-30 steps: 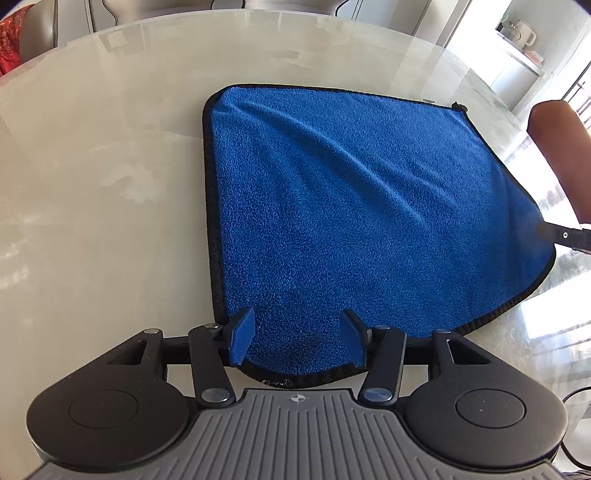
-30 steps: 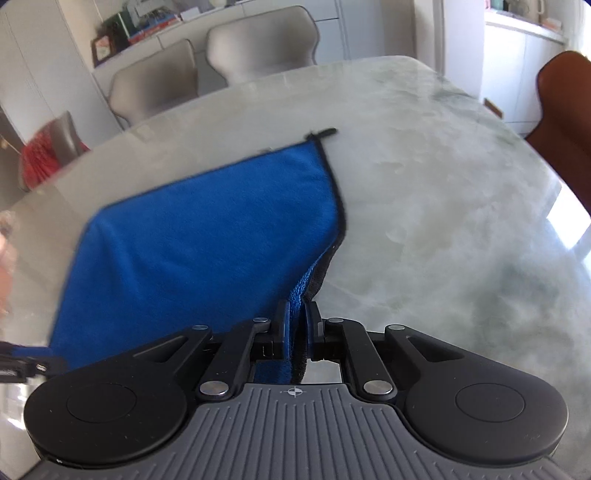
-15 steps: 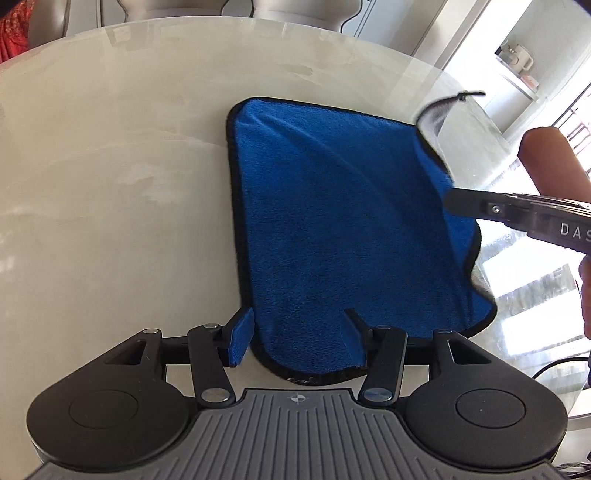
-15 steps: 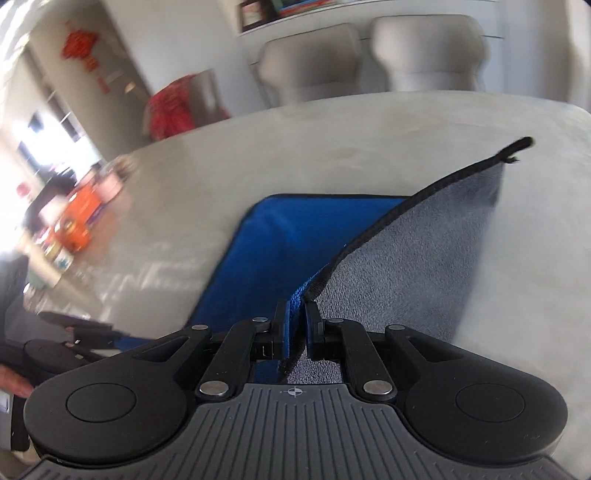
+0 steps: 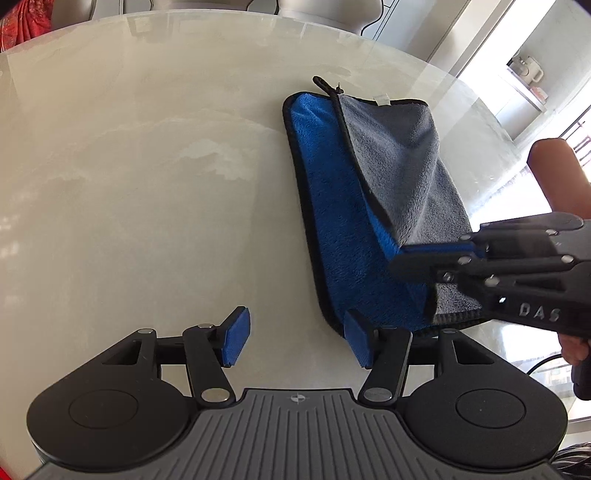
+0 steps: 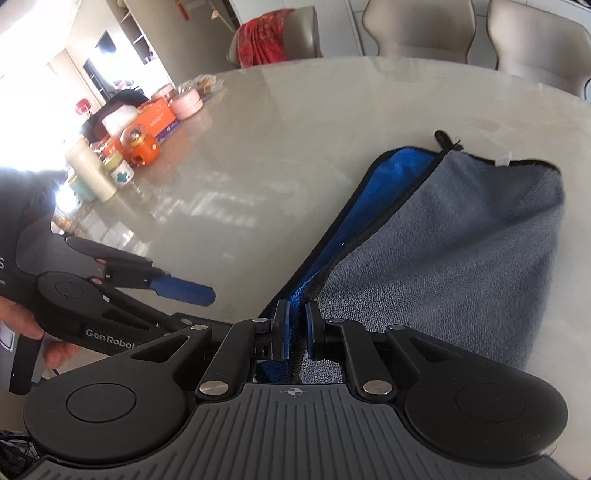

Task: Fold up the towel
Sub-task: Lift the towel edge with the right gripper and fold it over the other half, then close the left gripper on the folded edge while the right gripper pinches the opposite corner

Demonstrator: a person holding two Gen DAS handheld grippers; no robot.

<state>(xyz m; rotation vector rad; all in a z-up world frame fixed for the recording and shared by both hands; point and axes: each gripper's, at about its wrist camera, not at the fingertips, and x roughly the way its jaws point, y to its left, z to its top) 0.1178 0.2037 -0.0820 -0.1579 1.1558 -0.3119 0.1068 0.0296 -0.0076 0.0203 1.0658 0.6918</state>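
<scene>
On the pale table [image 5: 147, 184] the towel [image 5: 332, 221] lies folded lengthwise, its grey underside [image 5: 406, 166] laid over most of the blue face. A blue strip still shows along the left edge. My right gripper [image 6: 295, 314] is shut on the black-trimmed edge of the grey flap [image 6: 461, 240] near its front corner, and it reaches in from the right in the left wrist view [image 5: 417, 258]. My left gripper [image 5: 295, 325] hovers at the towel's near left corner with its jaws opening. Only bare table lies between its fingers. The right finger [image 5: 356, 339] stands at the towel's corner.
Jars, an orange box and pink tins [image 6: 140, 144] crowd the table's far left in the right wrist view. Beige chairs [image 6: 417, 29] stand behind the table, one with a red cloth [image 6: 266, 37]. A brown chair [image 5: 554, 166] is at the right. A hand [image 6: 22, 325] holds the left gripper.
My right gripper carried the towel's right edge leftward over the blue face, turning the grey side up. My left gripper slid left off the towel's near edge and its jaws widened.
</scene>
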